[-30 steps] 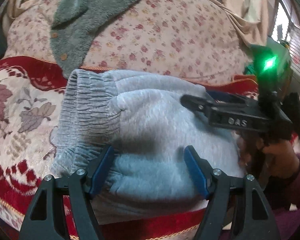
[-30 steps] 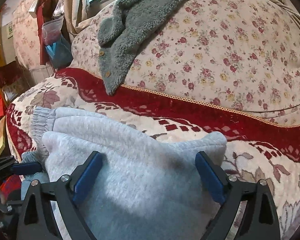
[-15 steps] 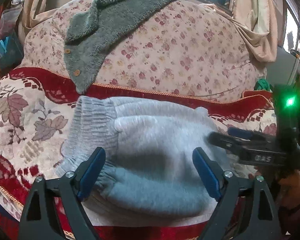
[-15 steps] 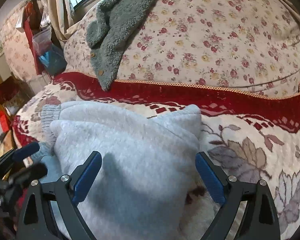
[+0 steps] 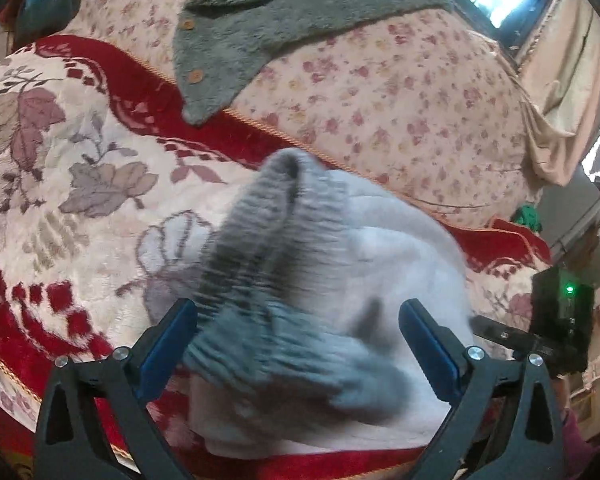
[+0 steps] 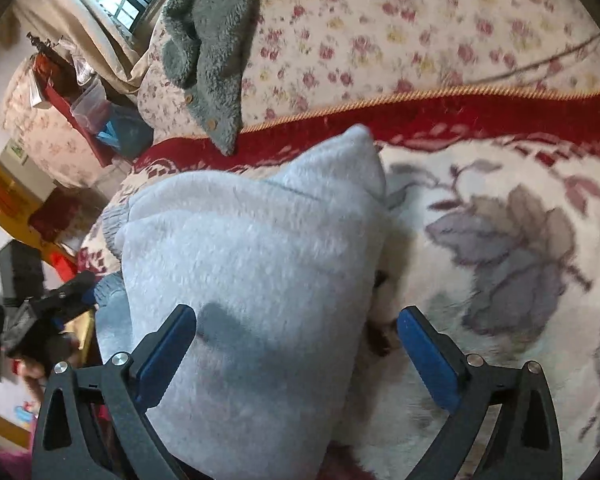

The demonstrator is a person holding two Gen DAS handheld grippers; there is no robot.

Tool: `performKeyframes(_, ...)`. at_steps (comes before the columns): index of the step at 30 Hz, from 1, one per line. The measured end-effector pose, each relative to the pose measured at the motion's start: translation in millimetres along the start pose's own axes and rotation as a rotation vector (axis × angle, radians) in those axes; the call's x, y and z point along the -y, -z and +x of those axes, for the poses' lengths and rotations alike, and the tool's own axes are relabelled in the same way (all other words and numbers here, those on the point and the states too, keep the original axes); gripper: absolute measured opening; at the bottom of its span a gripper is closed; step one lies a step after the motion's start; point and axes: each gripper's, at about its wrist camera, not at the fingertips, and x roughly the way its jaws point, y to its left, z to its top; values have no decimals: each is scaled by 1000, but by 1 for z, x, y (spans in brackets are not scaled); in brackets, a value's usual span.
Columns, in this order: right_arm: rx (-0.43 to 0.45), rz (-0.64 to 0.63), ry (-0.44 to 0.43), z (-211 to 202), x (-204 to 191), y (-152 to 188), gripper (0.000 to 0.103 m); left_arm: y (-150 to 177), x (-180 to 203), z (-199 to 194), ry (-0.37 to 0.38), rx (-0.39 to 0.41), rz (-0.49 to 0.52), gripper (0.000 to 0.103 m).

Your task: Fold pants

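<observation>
though blurred, no writing legible — pants (image 5: 340, 280) bundled, left gripper (image 5: 298, 344) agape.

The folded gray pants (image 5: 332, 304) fill the space between the left tongs (image 5: 298, 346). At 9 o'clock the patterned blanket (image 5: 80, 208) lies bare. At 12 o'clock the floral cushion (image 5: 400, 120) with a green fleece (image 5: 284, 12) closes the way.

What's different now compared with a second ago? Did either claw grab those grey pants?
Neither grabbed them: the left claw and right claw stay open. Both have swung to new angles, and the right claw has slid toward the right edge of the grey pants. The pants' ribbed waistband looks rumpled and raised now. The green fleece still hangs on the flowered sofa back.
</observation>
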Motion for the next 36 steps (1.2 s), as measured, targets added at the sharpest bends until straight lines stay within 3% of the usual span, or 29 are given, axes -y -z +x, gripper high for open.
performKeyframes(5, -30, 57, -83, 19, 10, -2, 103, 3, -26, 29, 57, -95, -54, 103)
performKeyframes(10, -82, 168, -198, 41, 26, 0, 103, 10, -42, 49, 153, -110, -132, 103)
performKeyframes(16, -112, 170, -216, 50, 25, -6, 103, 15, -45, 59, 181, -93, -175, 103)
performKeyframes(20, -100, 120, -208, 51, 16, -6, 103, 16, -36, 59, 135, -68, -142, 103)
performKeyframes(22, -83, 109, -222, 48, 14, -5, 101, 15, -26, 56, 109, -59, -102, 97)
performKeyframes(26, -57, 79, -234, 36, 11, -5, 83, 12, -4, 43, 52, -27, -48, 78)
performKeyframes(29, -47, 59, -238, 26, 6, -6, 74, 8, 6, 35, 40, -17, -45, 71)
performKeyframes(36, 47, 47, -220, -32, 16, -14, 72, -6, 66, 23, 113, 17, -6, 67)
